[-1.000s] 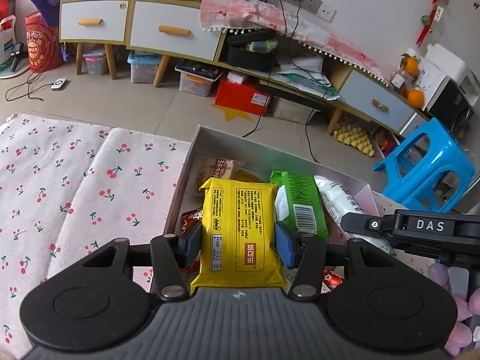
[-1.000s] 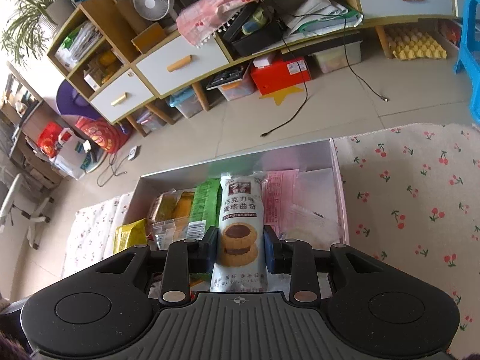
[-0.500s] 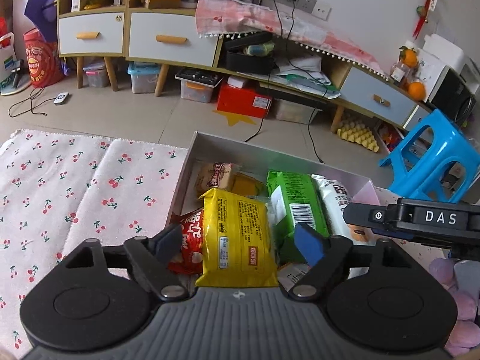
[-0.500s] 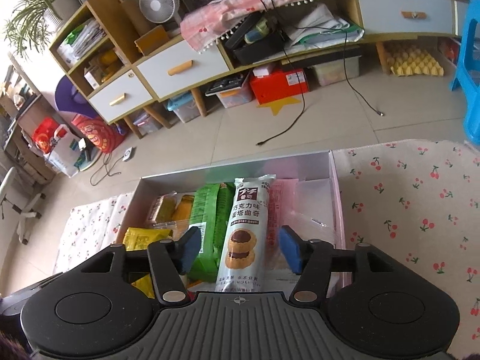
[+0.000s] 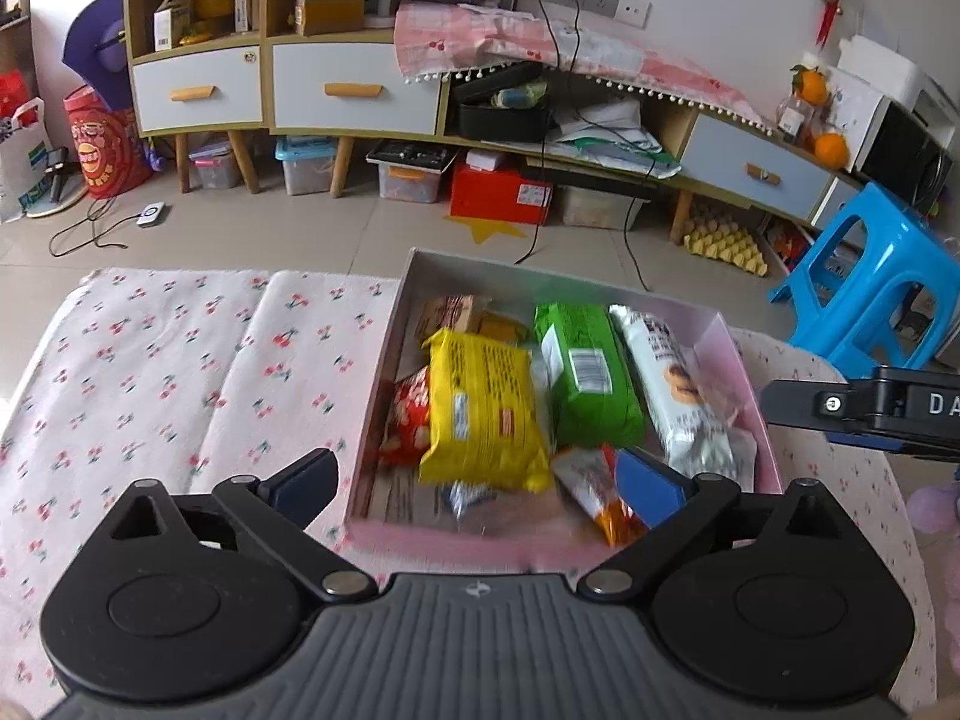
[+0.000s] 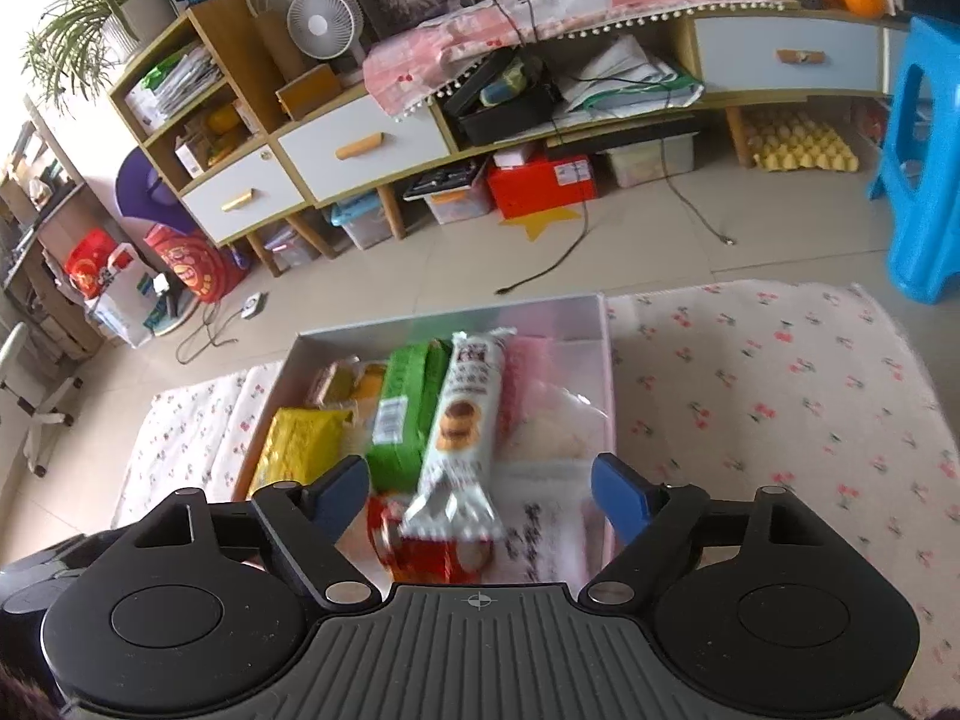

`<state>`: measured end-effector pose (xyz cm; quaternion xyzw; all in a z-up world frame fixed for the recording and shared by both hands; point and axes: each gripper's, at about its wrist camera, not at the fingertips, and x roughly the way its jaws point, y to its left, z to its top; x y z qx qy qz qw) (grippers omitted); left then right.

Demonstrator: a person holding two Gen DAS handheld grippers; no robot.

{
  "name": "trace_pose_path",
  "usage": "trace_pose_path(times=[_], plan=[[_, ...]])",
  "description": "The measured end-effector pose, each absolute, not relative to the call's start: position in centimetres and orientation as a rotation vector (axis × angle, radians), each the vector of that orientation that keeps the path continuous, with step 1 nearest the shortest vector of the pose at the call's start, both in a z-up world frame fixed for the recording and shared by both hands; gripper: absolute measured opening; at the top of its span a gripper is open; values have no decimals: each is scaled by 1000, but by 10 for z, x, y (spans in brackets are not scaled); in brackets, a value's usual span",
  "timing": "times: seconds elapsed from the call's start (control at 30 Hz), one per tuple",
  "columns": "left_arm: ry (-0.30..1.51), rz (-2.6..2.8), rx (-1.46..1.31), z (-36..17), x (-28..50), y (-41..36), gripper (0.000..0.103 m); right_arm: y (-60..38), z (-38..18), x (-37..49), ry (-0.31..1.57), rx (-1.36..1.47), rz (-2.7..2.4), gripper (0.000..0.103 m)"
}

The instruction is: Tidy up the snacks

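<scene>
Left wrist view: left gripper (image 5: 480, 483) jaws opening, clear of yellow packet (image 5: 483, 414) in box (image 5: 564, 543).
Right gripper (image 6: 480, 495): jaws opening, cookie pack (image 6: 465, 429) in box, untouched.

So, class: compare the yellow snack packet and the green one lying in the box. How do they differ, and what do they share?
The yellow packet is wider and flatter; the green packet is narrower and blockier. The yellow one lies nearer the left wall of the box, the green one nearer the middle, beside the white biscuit pack. Both lie lengthwise in the box, barcode side up, gripped by neither gripper.
</scene>
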<state>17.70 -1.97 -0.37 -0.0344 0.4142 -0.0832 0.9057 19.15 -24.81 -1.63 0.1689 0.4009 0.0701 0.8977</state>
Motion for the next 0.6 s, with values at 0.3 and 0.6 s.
trace_pose_path(times=[0.3,0.6], plan=[[902,-126,-45,-4,139,-18,102,-244,-23,136,851,290,113,85],[913,-81,2,2,102,-19,103,-232,-22,95,878,231,73,88]])
